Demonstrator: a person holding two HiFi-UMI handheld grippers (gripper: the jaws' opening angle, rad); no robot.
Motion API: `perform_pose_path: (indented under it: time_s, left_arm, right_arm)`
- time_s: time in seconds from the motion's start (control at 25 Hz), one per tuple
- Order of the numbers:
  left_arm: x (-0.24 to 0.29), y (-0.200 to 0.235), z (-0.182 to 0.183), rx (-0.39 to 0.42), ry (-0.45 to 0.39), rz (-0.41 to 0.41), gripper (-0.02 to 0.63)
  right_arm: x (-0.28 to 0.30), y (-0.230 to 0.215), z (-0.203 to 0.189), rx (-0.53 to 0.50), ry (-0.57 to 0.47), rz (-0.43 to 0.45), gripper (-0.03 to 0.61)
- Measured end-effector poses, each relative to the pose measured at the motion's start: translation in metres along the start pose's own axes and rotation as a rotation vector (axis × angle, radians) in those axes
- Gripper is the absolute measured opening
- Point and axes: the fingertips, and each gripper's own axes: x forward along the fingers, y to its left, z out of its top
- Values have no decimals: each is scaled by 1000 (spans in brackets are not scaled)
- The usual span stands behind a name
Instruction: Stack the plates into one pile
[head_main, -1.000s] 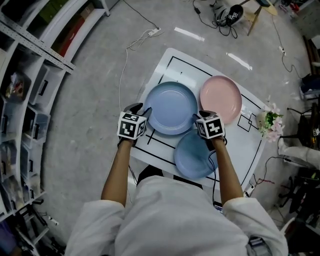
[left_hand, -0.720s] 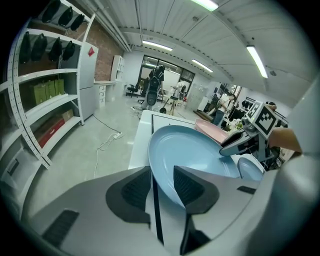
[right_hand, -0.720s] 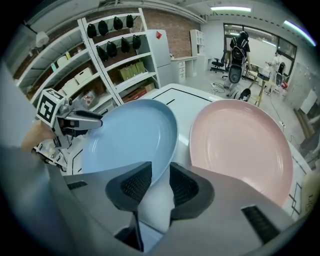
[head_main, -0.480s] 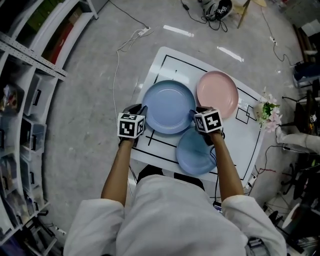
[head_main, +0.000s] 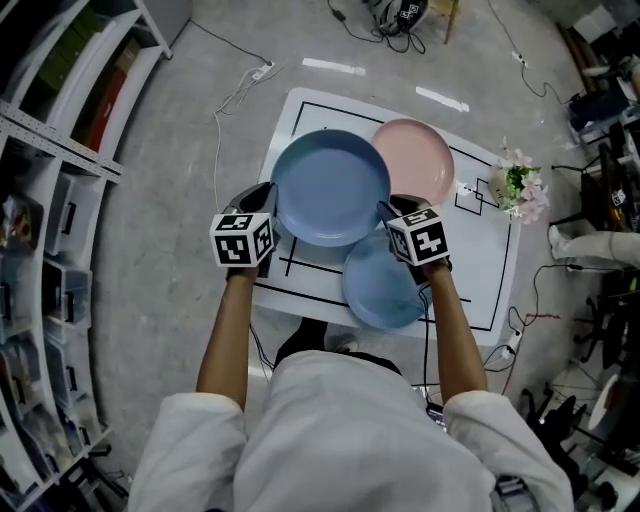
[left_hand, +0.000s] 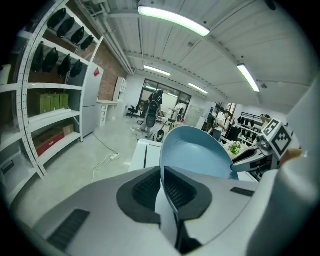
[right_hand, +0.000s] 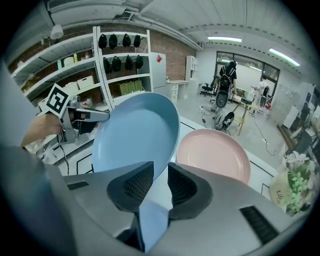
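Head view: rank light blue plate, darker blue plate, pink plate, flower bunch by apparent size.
Largest: light blue plate, though it is held up nearer the camera.
Next: darker blue plate and pink plate look alike, both partly covered; not ranked.
Smallest: flower bunch.

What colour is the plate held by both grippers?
The held plate is light blue; the head view shows it best.

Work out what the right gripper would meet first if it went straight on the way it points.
Probably the pink plate, just beyond the big blue plate whose rim its jaws have just been closing on; depth unclear.
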Motion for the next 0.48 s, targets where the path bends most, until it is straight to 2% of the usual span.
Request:
perform_pose_path:
  time_s: [0.24, 0.48]
  left_arm:
    - [-31, -75, 14, 52, -46, -65, 32]
    - [-59, -155, -17, 111, -9, -140, 32]
  right_arm:
    - [-85, -15, -29, 43, -84, -69, 93]
    - [-153, -19, -102, 118, -87, -128, 91]
